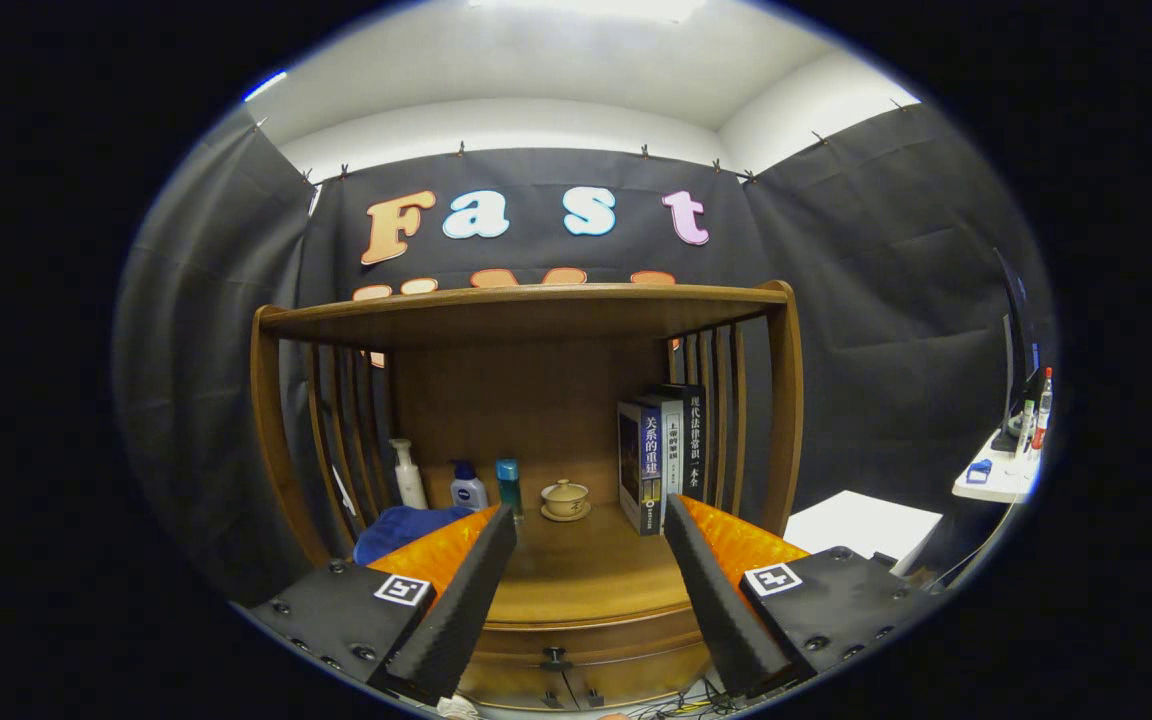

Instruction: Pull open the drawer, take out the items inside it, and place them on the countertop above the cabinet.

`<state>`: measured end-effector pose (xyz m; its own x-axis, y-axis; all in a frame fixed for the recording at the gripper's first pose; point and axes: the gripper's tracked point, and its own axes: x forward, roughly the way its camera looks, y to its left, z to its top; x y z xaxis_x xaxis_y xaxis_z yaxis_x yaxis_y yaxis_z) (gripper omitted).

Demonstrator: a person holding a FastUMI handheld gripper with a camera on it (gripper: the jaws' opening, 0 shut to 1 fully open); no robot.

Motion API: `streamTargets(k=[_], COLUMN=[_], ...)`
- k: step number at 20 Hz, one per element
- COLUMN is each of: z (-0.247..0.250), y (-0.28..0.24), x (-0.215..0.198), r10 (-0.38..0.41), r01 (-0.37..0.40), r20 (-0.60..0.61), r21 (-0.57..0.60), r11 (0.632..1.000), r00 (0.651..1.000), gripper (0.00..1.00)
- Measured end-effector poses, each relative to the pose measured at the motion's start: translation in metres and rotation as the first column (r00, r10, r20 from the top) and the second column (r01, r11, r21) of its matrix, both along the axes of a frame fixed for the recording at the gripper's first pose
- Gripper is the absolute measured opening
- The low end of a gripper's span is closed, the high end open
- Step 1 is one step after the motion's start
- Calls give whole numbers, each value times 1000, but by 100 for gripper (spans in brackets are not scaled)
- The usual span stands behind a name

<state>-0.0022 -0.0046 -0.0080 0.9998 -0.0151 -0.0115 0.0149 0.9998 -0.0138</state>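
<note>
My jaws stand spread wide, nothing between them but open air; the gripper (591,520) is held in front of the wooden cabinet (526,320), its two fingers framing the countertop (586,570).

The drawer (576,655) sits below the countertop edge, low between my fingers, closed, with a small dark knob (555,660) at its front centre. Its contents are hidden.

At the back of the countertop, beyond my fingertips, in order from my left:
- a blue cloth (401,528), partly behind the left finger;
- a white pump bottle (407,474);
- a white bottle with a blue cap (467,487);
- a slim teal bottle (508,485);
- a lidded tea cup on a saucer (565,498);
- upright books (661,455), against the right-hand slats.

To the far right stands a white table (996,480) carrying small items, possibly bottles; distortion prevents certainty.
</note>
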Motion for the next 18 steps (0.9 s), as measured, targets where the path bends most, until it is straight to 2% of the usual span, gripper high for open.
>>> streamTargets(k=[11,18], z=[-11,-49], y=[4,14], x=[5,19], r10=[14,43], r01=[-14,-43], r20=[3,-17], r21=[-10,-12], r11=[1000,999], r00=[1000,999], gripper=[98,98])
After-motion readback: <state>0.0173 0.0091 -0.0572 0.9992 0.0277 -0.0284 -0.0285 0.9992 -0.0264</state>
